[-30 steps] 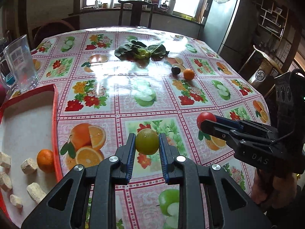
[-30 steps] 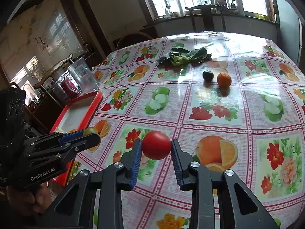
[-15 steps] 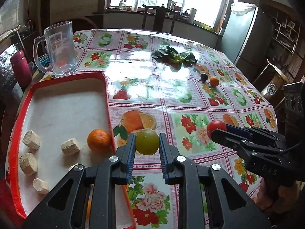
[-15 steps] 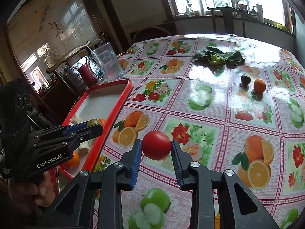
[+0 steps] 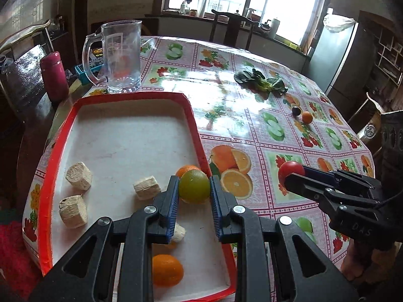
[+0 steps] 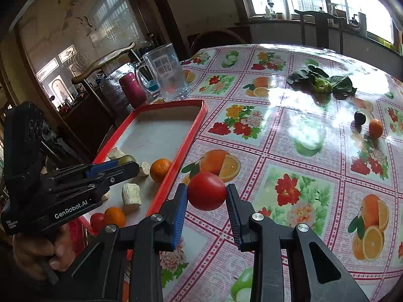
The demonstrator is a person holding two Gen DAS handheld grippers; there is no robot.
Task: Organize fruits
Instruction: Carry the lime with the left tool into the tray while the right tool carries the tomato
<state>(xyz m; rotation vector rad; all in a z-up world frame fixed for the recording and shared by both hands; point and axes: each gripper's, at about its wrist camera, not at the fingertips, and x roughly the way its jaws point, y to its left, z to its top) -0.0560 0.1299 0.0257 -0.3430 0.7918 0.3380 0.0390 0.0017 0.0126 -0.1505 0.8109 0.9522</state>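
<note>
Right now my left tool (image 5: 194, 188) is clamped on a green citrus fruit (image 5: 194, 185), both blue pads pressed against its sides, and I have it hanging over the near right part of the red-rimmed tray (image 5: 60, 136). Just behind the fruit, an orange (image 5: 186, 170) sits on the tray floor against the right rim. A second orange (image 5: 166, 270) lies at the near end of the tray, partly behind my tool's arms, and several pale, rough chunks (image 5: 78, 175) are scattered over the left and middle of the tray.

My right tool (image 6: 206, 195) is clamped on a red tomato (image 6: 207, 190), held above the flowered oilcloth of the counter (image 6: 289, 156), just right of the tray's rim. From this side I can also see a small red fruit (image 6: 97, 221) next to an orange at the tray's near corner.

Farther along the counter, well apart from the tray, a dark plum (image 6: 359, 117) and a small orange (image 6: 375, 127) sit close together, with a bunch of leafy greens (image 6: 321, 81) beyond them. A clear glass mug (image 5: 121, 56) stands just past the far end of the tray, and a magenta bottle (image 5: 54, 75) is to its left, off the cloth
</note>
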